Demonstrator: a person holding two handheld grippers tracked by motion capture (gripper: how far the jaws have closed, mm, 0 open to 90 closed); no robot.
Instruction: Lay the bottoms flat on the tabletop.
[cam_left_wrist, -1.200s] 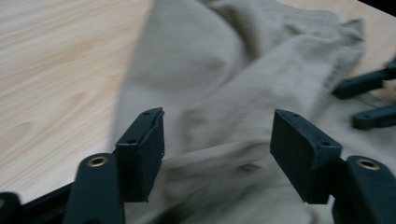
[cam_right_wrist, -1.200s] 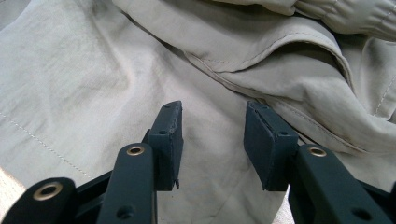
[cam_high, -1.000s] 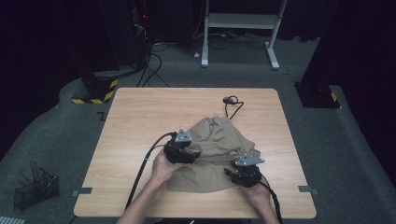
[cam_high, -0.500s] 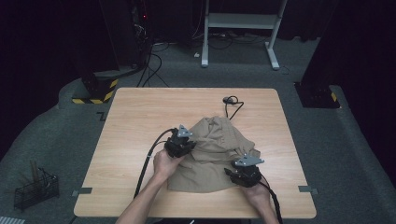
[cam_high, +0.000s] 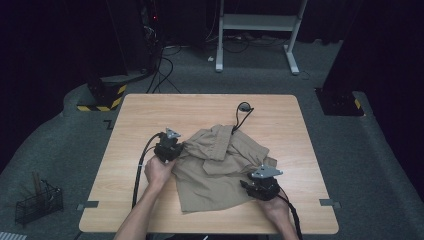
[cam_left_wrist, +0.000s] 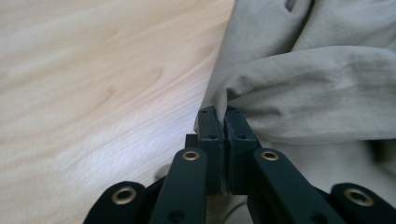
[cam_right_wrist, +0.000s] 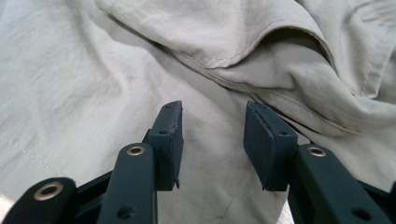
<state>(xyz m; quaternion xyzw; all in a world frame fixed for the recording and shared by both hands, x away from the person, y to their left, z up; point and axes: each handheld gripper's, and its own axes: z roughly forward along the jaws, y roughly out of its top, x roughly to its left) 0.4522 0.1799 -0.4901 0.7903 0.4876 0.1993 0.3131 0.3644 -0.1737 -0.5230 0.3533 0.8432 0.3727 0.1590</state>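
Table (cam_high: 150, 120) of pale wood on grey carpet (dark room), left gripper (cam_left_wrist: 223, 122) jaws clenched on shirt (cam_high: 215, 170), right gripper (cam_right_wrist: 215, 135) jaws released.

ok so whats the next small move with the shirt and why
Probably draw the left gripper outward toward the bare table, since its jaws have just closed on a fold at the khaki shirt's edge. The right gripper is open over the cloth.
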